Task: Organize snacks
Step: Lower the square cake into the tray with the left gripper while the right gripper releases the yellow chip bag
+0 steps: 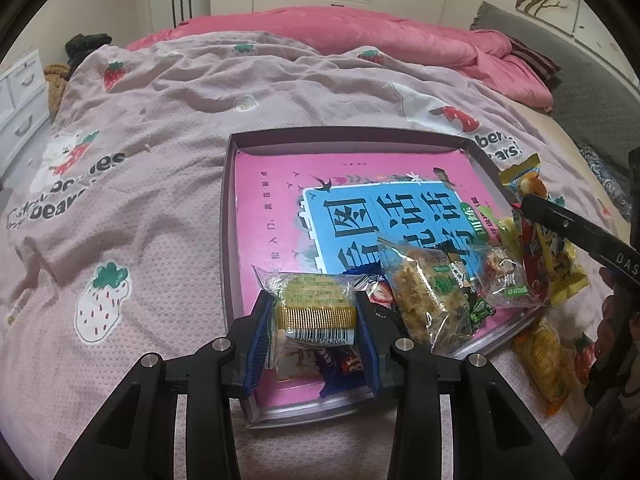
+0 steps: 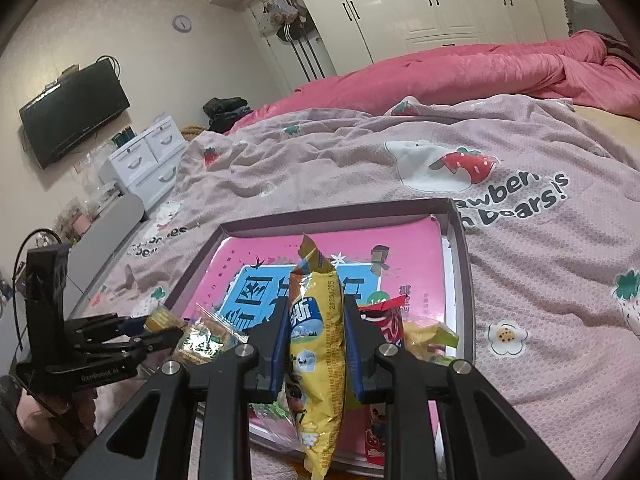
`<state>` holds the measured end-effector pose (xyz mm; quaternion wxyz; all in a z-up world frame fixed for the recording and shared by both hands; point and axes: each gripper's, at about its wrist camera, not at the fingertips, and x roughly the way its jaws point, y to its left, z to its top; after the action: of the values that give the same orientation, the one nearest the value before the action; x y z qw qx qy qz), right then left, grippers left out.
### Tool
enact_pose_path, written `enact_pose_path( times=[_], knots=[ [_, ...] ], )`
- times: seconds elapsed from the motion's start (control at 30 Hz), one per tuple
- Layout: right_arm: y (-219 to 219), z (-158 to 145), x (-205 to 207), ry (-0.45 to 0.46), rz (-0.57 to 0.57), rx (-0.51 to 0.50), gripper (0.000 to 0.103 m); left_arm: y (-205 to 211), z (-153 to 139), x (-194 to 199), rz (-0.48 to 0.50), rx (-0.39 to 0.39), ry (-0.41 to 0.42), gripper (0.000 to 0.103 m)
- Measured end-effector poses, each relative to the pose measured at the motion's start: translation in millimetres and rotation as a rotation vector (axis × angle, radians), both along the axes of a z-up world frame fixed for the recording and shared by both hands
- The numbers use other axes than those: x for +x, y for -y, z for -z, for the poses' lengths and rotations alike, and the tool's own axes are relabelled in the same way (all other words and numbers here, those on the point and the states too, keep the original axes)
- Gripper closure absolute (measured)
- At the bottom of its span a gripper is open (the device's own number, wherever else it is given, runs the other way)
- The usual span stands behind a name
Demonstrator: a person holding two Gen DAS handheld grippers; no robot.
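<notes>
Snack pile (image 1: 500, 276) crowding box tray (image 1: 228, 216)

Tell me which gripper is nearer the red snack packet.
Right. The right gripper, clamped on the yellow packet, sits beside the red snack packet; the left gripper is across the tray.

Gold-banded snack (image 1: 314, 312) and upright yellow packet (image 2: 318, 360) above pink tray (image 1: 240, 148).
</notes>
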<state>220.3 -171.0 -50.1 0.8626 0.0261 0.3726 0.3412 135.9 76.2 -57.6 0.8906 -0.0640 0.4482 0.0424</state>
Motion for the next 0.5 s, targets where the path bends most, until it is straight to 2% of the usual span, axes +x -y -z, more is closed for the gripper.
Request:
enact_pose_path(
  times=[0.5],
  knots=[
    [-9.3,3.8,-6.7,0.046,-0.012,-0.092,0.077,-3.7,0.2,-0.1,-0.013,0.0,0.001,0.061]
  ],
)
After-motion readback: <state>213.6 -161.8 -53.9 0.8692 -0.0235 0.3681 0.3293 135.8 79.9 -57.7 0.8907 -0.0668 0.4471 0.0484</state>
